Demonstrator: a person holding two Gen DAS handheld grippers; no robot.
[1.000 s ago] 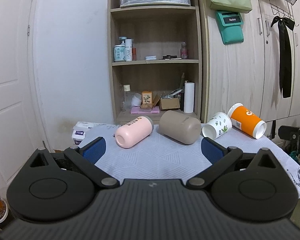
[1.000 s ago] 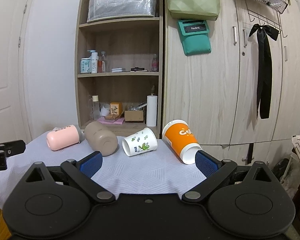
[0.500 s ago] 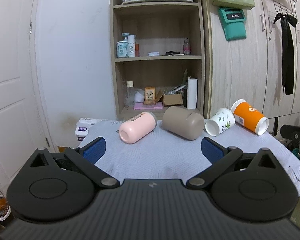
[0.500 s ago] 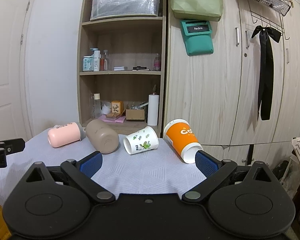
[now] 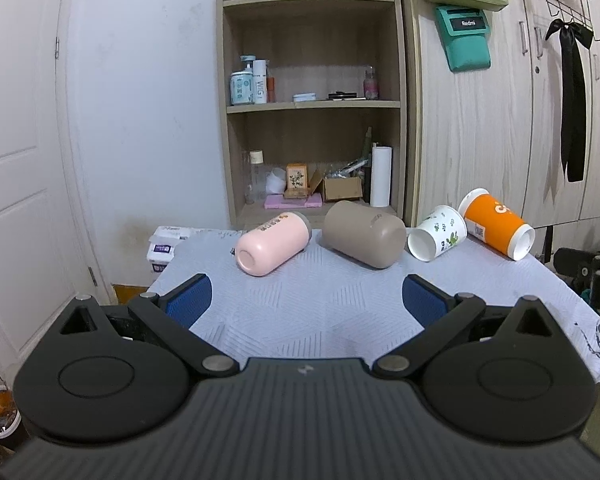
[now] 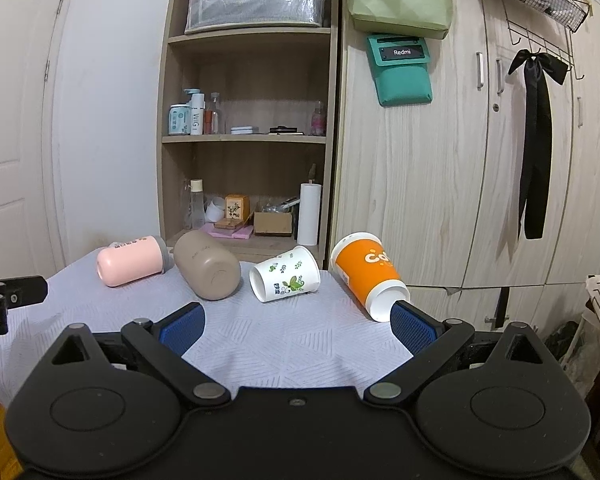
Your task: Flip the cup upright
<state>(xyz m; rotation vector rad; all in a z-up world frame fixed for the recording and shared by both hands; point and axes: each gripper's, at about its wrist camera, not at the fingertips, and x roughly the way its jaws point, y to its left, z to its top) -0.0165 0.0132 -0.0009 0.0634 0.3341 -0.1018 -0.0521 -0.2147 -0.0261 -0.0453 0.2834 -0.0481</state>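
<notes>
Four cups lie on their sides in a row on the cloth-covered table [image 5: 320,312]: a pink cup [image 5: 272,243] [image 6: 130,261], a taupe cup [image 5: 364,234] [image 6: 207,265], a white cup with green leaf print [image 5: 438,233] [image 6: 286,274] and an orange cup [image 5: 496,224] [image 6: 366,274]. My left gripper [image 5: 307,300] is open and empty, short of the pink and taupe cups. My right gripper [image 6: 296,326] is open and empty, short of the white cup; its right fingertip [image 6: 410,326] overlaps the orange cup's rim in the view.
A wooden shelf unit [image 5: 312,120] with bottles and boxes stands behind the table. Wardrobe doors [image 6: 440,180] are to its right, a white door [image 5: 20,160] to the left. The other gripper shows at the edges of the left wrist view [image 5: 588,268] and the right wrist view [image 6: 8,294].
Both views have drifted slightly; the cups sit a little lower and closer in frame. No cup has moved and both grippers have stayed open.
</notes>
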